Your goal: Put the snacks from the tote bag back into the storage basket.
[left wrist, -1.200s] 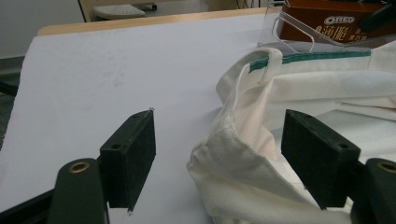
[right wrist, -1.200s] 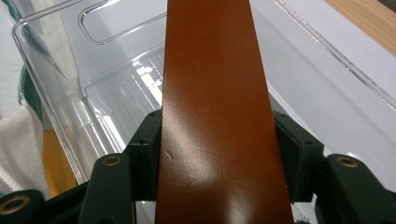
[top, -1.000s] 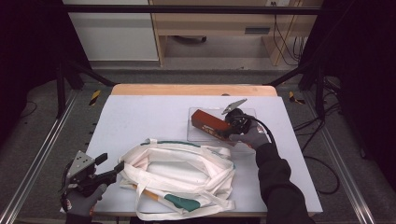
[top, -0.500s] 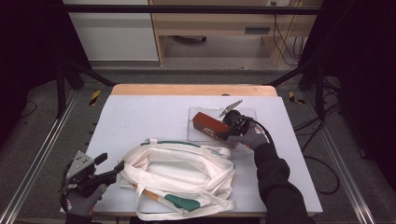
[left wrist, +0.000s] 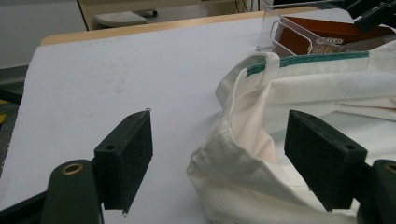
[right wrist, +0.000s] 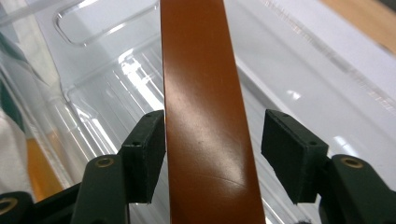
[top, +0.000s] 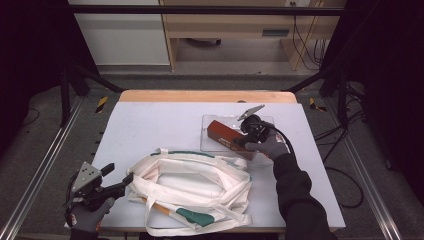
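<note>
A long brown box [top: 223,133] lies in a clear plastic tray [top: 212,146] at the table's right middle. My right gripper [top: 240,141] reaches over it, and the box [right wrist: 205,116] runs between the jaws. The left pad rests at its edge and the right pad stands off with a gap. These jaws have just been opening, so the gripper [right wrist: 212,149] is open. A cream cloth bag [top: 190,182] with green trim lies at the front. My left gripper [top: 117,176] stands open at its left end, the bag's corner [left wrist: 233,154] loosely between the pads.
An orange stick with a green patch [top: 187,216] lies at the bag's front edge. The white table top [top: 155,125] ends in a wooden strip [top: 205,96] at the back. Metal rails [top: 45,165] run along both sides, and cables [top: 350,175] trail on the floor at the right.
</note>
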Tool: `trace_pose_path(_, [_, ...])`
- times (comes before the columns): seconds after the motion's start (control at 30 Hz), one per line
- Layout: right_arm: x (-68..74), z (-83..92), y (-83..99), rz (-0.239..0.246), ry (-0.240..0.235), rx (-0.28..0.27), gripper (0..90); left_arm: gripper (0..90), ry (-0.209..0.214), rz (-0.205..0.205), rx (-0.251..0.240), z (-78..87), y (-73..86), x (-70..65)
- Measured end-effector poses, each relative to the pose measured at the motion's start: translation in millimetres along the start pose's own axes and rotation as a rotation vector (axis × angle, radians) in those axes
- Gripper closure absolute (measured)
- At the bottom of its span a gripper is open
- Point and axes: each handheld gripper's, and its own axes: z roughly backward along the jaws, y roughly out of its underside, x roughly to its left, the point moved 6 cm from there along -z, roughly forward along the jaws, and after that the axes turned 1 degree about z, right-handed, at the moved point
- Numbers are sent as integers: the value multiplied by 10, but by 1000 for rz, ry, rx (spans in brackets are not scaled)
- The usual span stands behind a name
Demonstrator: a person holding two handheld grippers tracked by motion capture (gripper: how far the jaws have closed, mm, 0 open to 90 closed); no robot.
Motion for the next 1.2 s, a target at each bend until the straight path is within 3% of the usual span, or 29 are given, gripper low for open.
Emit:
trace_pose_path(0.13, [35, 151, -65, -33, 13, -67, 462, 223, -3, 3, 2, -7, 2, -1])
trace_pose_path(0.23, [64, 252, -80, -76, 21, -108, 587, 218, -4, 4, 2, -6, 3, -1])
trace_pose_path(0.4, [138, 295, 13, -96, 53, -102, 786, 217, -5, 8, 2, -7, 5, 2])
trace_pose_path(0.57, [186, 303, 120, -116, 18, -118, 900, 218, -8, 8, 5, -10, 8, 7])
trace_pose_path(0.67, [226, 291, 169, -116, 6, -110, 900, 219, -7, 6, 5, -10, 9, 2])
trace_pose_path(0.93, [303, 161, 255, -108, 0, -19, 900, 221, -7, 6, 6, -10, 10, 1])
trace_pose_path(1.0, [293, 131, 269, -104, 21, 9, 900, 221, -7, 6, 7, -11, 11, 2])
trace_pose_path(1.2, [202, 86, 265, -127, 77, 13, 900, 222, -4, 6, 8, -14, 13, 0])
